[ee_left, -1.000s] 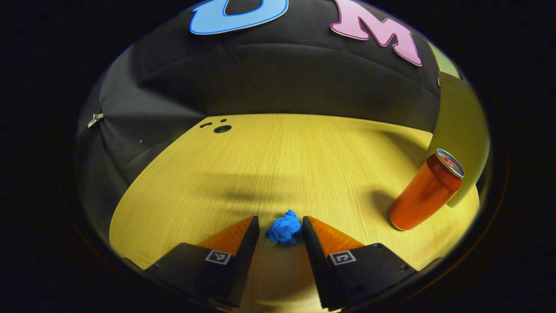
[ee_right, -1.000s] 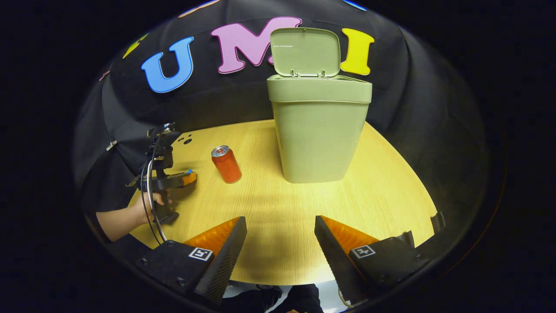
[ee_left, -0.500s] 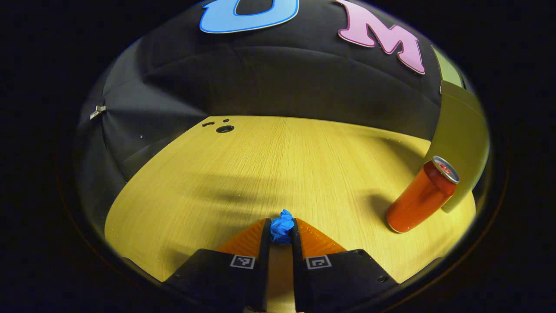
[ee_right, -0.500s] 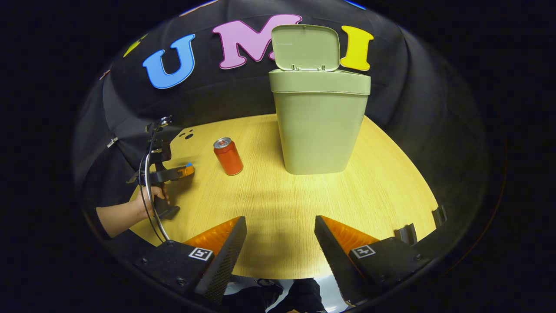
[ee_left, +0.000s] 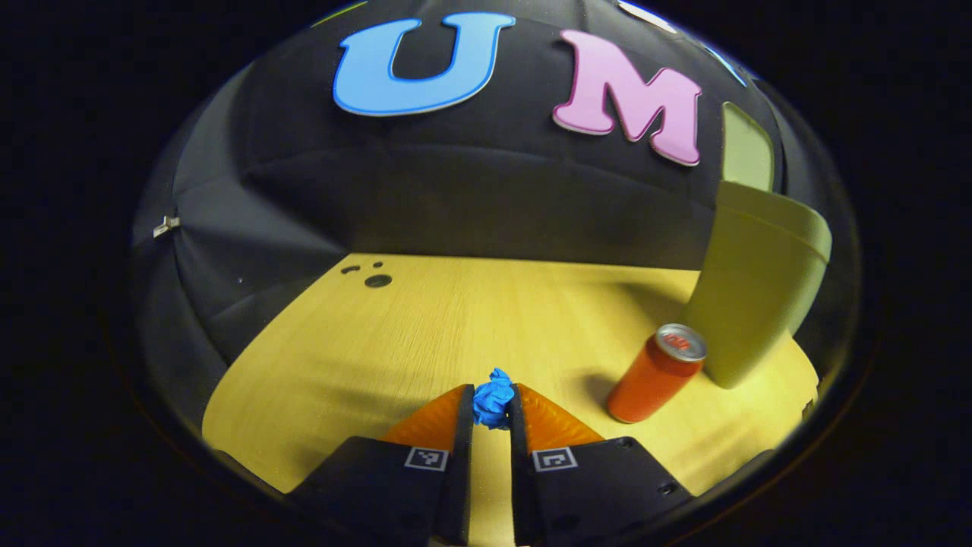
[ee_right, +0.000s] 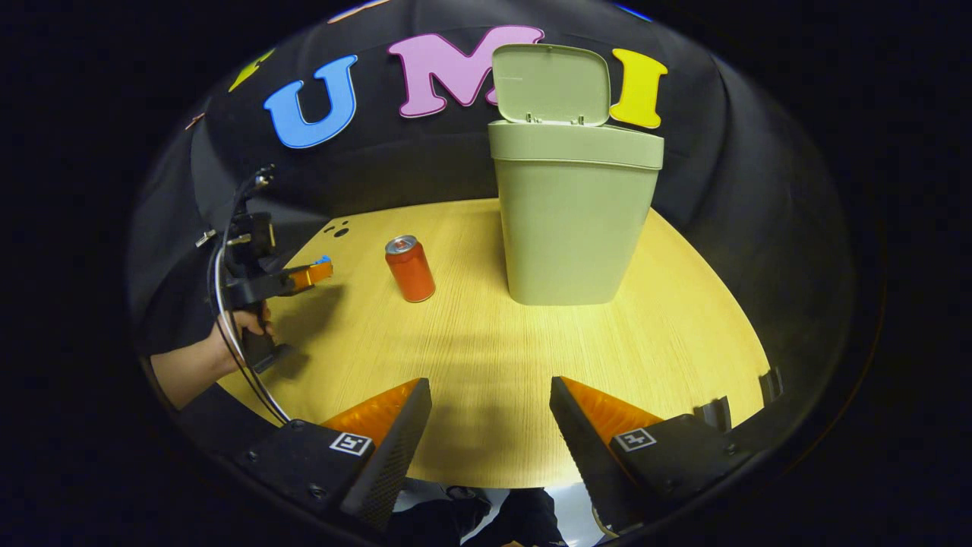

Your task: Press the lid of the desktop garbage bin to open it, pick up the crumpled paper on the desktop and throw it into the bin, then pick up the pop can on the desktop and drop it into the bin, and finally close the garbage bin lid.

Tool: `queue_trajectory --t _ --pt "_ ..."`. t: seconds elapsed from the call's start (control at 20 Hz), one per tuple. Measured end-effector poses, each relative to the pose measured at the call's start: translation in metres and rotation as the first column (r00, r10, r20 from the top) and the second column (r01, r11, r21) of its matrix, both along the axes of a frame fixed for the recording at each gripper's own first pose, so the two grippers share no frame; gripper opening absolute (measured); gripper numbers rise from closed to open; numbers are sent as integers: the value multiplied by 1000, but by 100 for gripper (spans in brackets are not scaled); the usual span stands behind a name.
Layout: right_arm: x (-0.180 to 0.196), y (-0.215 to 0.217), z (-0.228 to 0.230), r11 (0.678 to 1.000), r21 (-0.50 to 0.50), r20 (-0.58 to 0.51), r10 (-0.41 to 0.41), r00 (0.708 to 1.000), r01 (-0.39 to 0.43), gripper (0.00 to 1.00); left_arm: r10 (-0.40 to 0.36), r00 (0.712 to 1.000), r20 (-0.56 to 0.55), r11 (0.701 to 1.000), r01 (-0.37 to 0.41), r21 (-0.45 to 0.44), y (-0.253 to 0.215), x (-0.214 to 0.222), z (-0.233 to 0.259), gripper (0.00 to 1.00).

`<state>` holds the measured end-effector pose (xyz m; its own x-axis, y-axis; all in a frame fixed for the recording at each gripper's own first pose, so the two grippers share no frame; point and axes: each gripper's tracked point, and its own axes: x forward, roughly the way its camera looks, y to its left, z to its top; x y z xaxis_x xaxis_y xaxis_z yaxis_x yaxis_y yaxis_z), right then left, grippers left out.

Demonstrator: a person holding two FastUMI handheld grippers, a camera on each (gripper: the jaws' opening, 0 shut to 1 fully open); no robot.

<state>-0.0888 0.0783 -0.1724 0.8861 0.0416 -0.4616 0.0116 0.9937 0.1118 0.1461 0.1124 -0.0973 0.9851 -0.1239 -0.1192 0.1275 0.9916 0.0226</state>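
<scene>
My left gripper [ee_left: 490,401] is shut on the blue crumpled paper [ee_left: 492,398] and holds it raised above the wooden table [ee_left: 425,327]. In the right gripper view the same gripper [ee_right: 319,267] hangs at the left, held by a hand [ee_right: 243,327], with the blue paper [ee_right: 325,260] at its tip. The orange pop can [ee_right: 410,268] [ee_left: 656,373] stands upright between that gripper and the pale green bin [ee_right: 575,216] [ee_left: 752,289]. The bin's lid [ee_right: 552,83] stands up, open. My right gripper [ee_right: 490,395] is open over the table's near edge, with nothing between its fingers.
The round wooden table [ee_right: 486,357] has small holes [ee_right: 339,229] near its far left edge. Black cloth walls the booth behind the bin. A bracket [ee_right: 771,384] sits at the table's right rim.
My left gripper closed on the blue paper, then lifted it off the table and turned toward the can and bin. The right gripper stayed open and barely moved.
</scene>
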Motion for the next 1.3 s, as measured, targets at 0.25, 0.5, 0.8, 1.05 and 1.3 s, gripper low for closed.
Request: queue_trajectory --t 0.25,0.5,0.8,1.05,1.3 --pt "6 -6 8 1000 16 27 12 1000 -12 99 -95 994 61 995 95 -5 -39 -41 63 22" --pt "18 -29 24 1000 29 66 6 998 -8 99 -169 978 121 982 178 -66 -95 -58 134 26" --pt "36 -58 38 997 82 100 -5 995 -3 99 -316 929 194 947 321 9 -198 -67 205 26" --pt "53 -77 48 995 96 130 -2 992 -11 99 -467 864 188 883 466 51 -300 -73 227 26" --pt "60 -96 51 993 119 132 -16 991 0 99 -552 823 136 834 545 89 -361 -73 223 26"
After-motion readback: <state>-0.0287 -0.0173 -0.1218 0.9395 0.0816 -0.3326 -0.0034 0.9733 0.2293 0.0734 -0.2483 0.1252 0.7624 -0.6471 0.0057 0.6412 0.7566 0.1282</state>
